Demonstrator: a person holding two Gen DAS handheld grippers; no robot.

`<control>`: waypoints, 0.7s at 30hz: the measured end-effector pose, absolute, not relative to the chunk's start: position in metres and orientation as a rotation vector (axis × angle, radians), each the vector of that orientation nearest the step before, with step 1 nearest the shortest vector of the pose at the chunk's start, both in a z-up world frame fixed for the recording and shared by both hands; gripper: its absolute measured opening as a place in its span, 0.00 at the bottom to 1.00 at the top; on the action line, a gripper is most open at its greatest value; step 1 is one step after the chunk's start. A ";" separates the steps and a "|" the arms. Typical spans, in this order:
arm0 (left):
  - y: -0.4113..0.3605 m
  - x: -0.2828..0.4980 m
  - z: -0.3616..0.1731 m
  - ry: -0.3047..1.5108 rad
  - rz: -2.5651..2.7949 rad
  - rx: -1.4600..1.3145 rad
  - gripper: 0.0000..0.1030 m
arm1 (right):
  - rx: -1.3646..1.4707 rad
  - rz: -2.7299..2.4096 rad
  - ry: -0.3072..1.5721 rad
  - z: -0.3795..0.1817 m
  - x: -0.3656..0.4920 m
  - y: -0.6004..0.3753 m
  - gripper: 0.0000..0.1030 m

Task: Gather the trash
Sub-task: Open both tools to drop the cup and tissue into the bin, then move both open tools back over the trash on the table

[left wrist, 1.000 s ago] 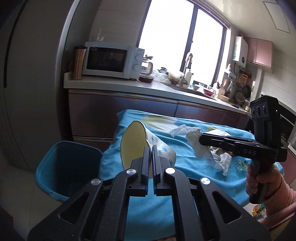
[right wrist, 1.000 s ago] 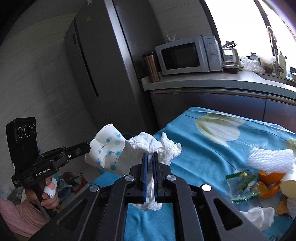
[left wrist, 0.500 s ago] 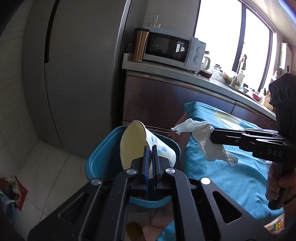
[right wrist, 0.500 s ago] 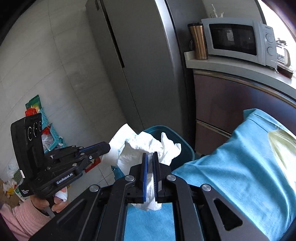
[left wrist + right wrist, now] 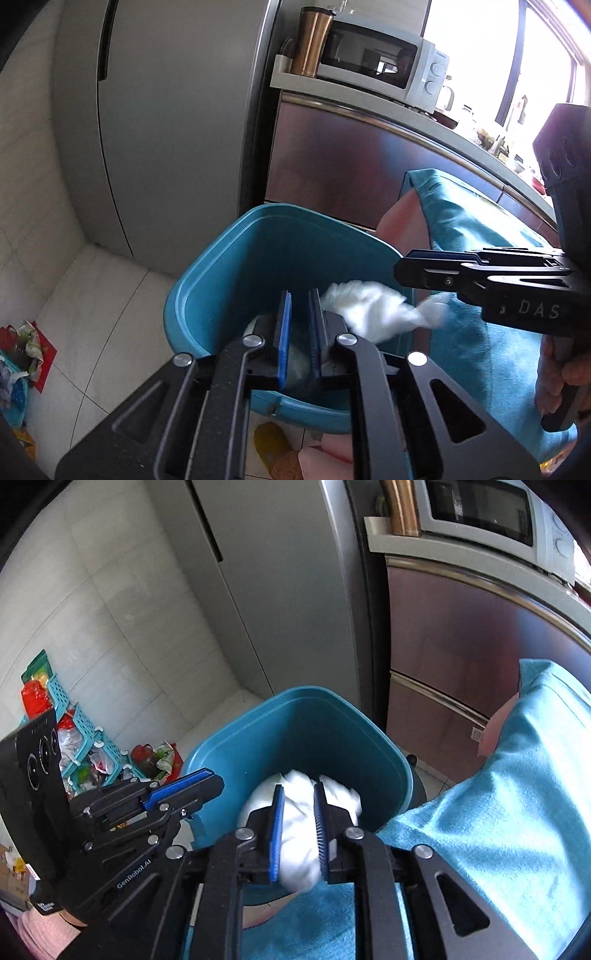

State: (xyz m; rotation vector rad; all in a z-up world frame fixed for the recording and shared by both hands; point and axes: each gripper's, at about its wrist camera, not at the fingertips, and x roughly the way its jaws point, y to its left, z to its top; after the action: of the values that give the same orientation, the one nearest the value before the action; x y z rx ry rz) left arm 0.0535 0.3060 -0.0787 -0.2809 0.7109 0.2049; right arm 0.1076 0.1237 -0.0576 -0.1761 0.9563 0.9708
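Note:
A teal trash bin (image 5: 229, 258) stands on the floor beside the table; it also shows in the right wrist view (image 5: 258, 731). My left gripper (image 5: 298, 314) is open over the bin, and the paper cup (image 5: 295, 363) lies pale below its jaws inside the bin. My right gripper (image 5: 298, 805) is open over the bin. The crumpled white tissue (image 5: 299, 830) is loose between its pads, blurred as it drops. The same tissue (image 5: 373, 310) shows in the left wrist view, under the right gripper (image 5: 402, 271).
The table's teal cloth (image 5: 480, 295) hangs right of the bin. A grey fridge (image 5: 166, 110) and a brown cabinet (image 5: 351, 166) with a microwave (image 5: 373, 59) stand behind. Teal baskets with bags (image 5: 85, 746) sit on the floor left. A yellow slipper (image 5: 273, 446) lies below the bin.
Both grippers moved over the bin and opened. The cup left the left gripper and lies in the bin. The tissue came free of the right gripper and is falling.

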 end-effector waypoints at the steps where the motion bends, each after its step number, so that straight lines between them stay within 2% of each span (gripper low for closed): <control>1: 0.305 0.054 -0.079 0.709 0.209 -0.282 0.13 | -0.168 0.969 0.954 -0.057 0.107 0.122 0.19; 4: 0.300 0.048 -0.078 0.688 0.219 -0.281 0.16 | -0.133 0.982 0.941 -0.051 0.105 0.110 0.21; 8: 0.282 0.031 -0.065 0.625 0.197 -0.249 0.31 | -0.085 0.998 0.882 -0.036 0.101 0.079 0.27; 11: 0.260 0.021 -0.047 0.571 0.142 -0.225 0.41 | -0.062 1.009 0.815 -0.020 0.085 0.044 0.36; 14: 0.231 0.014 -0.031 0.528 0.055 -0.201 0.46 | -0.060 0.991 0.748 -0.006 0.067 0.007 0.39; 21: 0.149 0.010 -0.015 0.513 -0.198 -0.156 0.49 | 0.012 0.869 0.663 0.011 0.044 -0.092 0.40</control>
State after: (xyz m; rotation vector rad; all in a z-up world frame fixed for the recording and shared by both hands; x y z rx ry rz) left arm 0.0100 0.1492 -0.0150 -0.1559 0.5127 -0.1985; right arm 0.0441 -0.0922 0.0109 0.0116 0.6632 0.8690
